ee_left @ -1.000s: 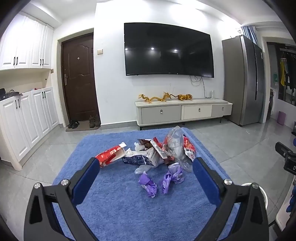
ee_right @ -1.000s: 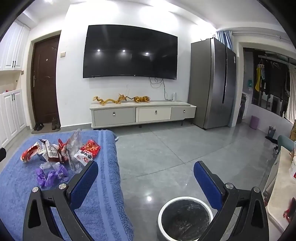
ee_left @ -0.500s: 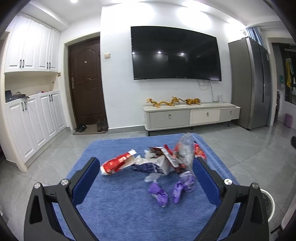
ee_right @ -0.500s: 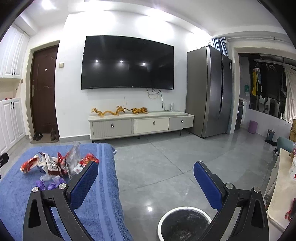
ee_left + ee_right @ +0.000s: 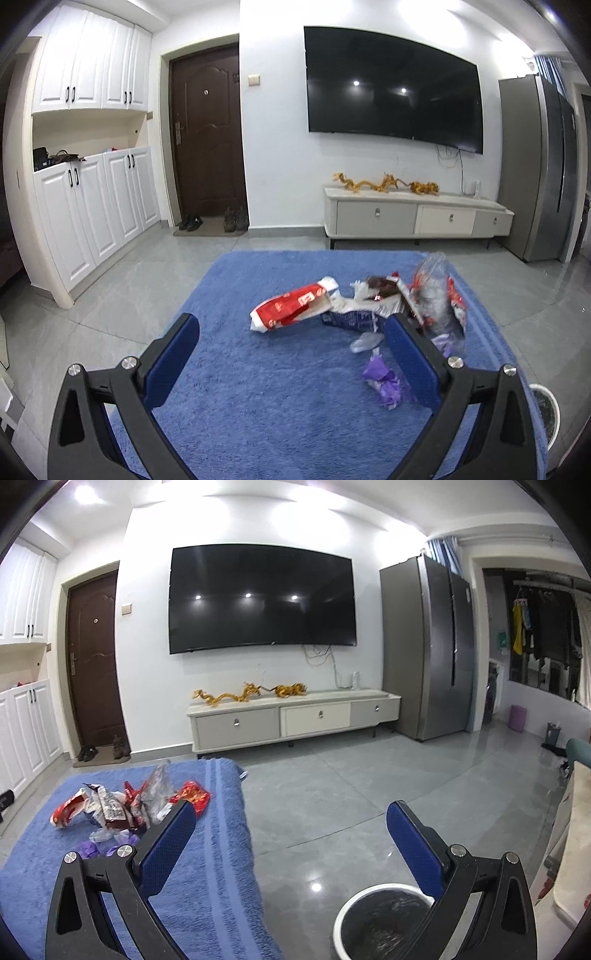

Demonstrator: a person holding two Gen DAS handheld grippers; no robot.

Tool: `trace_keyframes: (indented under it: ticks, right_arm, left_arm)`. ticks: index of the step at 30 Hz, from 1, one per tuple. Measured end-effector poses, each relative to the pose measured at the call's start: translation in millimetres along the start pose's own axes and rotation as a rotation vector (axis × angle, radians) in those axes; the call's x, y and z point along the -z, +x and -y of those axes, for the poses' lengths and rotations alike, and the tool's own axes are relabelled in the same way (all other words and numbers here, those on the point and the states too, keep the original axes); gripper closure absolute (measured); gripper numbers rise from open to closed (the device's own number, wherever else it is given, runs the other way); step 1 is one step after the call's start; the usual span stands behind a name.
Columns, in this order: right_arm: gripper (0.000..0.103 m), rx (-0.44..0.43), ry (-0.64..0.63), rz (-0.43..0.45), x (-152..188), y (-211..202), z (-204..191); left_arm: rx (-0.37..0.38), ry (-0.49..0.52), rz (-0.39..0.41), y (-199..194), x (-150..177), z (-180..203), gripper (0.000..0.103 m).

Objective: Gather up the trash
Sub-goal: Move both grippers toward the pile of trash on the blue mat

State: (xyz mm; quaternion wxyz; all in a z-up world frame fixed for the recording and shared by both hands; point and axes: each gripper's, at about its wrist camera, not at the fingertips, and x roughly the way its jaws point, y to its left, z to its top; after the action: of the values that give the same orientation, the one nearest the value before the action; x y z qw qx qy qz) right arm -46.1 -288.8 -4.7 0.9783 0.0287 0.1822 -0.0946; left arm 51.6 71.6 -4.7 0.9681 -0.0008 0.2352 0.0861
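A heap of trash lies on the blue rug (image 5: 258, 387): a red-and-white wrapper (image 5: 291, 306), a clear plastic bag (image 5: 436, 291), a blue packet (image 5: 351, 317) and crumpled purple pieces (image 5: 380, 376). My left gripper (image 5: 290, 326) hangs open above the rug, near side of the heap, nothing between its blue pads. In the right wrist view the same trash heap (image 5: 129, 801) lies to the left on the rug (image 5: 207, 886). My right gripper (image 5: 290, 814) is open and empty over the grey floor, with the white-rimmed bin (image 5: 380, 919) below it.
A TV cabinet (image 5: 417, 218) stands against the far wall under a wall-mounted screen. White cupboards (image 5: 92, 206) line the left side, a brown door (image 5: 207, 136) beside them. A tall grey fridge (image 5: 428, 646) stands at right. The bin's rim (image 5: 545, 406) shows beside the rug.
Both views have swung: the left gripper turned left, so the trash heap now sits further right in its view. The right gripper tilted up slightly. Both stayed open.
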Motion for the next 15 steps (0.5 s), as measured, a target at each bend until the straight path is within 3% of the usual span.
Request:
trace_keyframes:
  ticks: [5, 10, 15]
  right_arm:
    - [0.000, -0.029, -0.009, -0.029, 4.0, 10.9, -7.8]
    - [0.000, -0.051, -0.017, -0.064, 7.3, 26.2, -13.2]
    - [0.000, -0.113, -0.009, -0.114, 9.6, 52.2, -18.9]
  left_arm:
    - [0.066, 0.020, -0.091, 21.5, 14.9, 9.9, 0.002]
    - [0.126, 0.037, -0.132, 33.7, 22.2, 23.2, 0.002]
    - [0.319, 0.114, -0.159, 37.6, 23.5, 59.0, 0.012]
